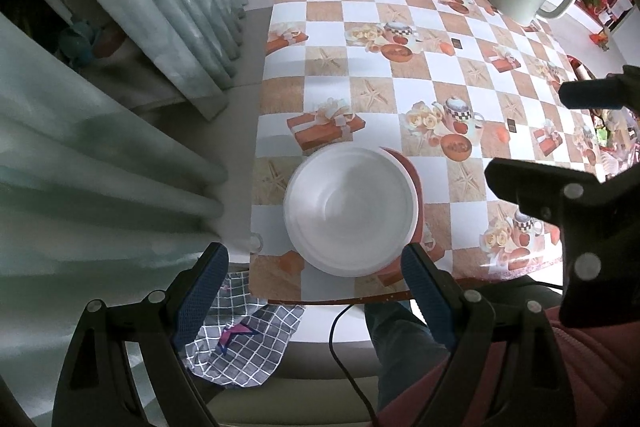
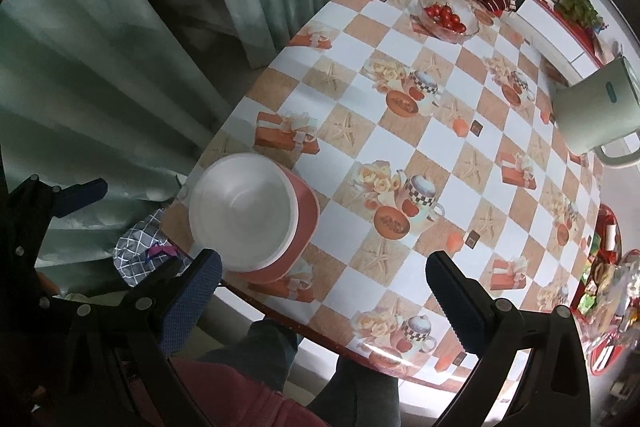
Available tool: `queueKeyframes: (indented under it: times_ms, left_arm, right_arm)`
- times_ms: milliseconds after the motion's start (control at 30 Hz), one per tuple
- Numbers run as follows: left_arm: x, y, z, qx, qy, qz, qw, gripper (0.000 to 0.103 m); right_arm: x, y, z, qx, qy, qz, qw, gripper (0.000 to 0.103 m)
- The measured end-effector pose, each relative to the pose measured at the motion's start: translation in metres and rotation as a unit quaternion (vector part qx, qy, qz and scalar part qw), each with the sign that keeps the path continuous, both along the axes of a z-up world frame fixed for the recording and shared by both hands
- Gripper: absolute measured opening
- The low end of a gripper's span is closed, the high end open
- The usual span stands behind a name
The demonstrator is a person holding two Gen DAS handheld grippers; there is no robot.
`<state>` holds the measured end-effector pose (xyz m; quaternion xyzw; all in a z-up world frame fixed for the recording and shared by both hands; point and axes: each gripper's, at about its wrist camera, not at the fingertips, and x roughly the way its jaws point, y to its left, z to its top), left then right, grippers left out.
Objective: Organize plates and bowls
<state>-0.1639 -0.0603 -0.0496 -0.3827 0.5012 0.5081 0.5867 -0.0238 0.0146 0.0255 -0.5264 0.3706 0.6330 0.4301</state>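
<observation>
1. At the surface's [image 1: 400, 67] near edge, by its left corner, the white bowl [image 1: 350, 211] sits stacked on the pink plate [image 2: 306, 215]; stacking looks done, with no other loose dishes visible.
2. Left claw [image 1: 312, 291] and right claw [image 2: 324, 291] both hang wide and empty above it.
3. Only the right view shows the plate's squarish side and a red tray [image 2: 608, 291] at the right edge.

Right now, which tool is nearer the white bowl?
Left. The left tool hangs open right above the white bowl, its fingers straddling the near rim. The right tool is also open, off to the bowl's right over bare tablecloth.
</observation>
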Motion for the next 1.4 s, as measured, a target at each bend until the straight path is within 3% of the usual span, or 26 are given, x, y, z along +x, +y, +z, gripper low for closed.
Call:
queueKeyframes:
  times_ms: [1400]
  left_arm:
    - [0.0020, -0.0005, 0.0063, 0.010, 0.022, -0.008, 0.9997, 0.090]
  right_arm:
    - [-0.0042, -0.0014, 0.0009, -0.003, 0.006, 0.015, 1.000, 0.103]
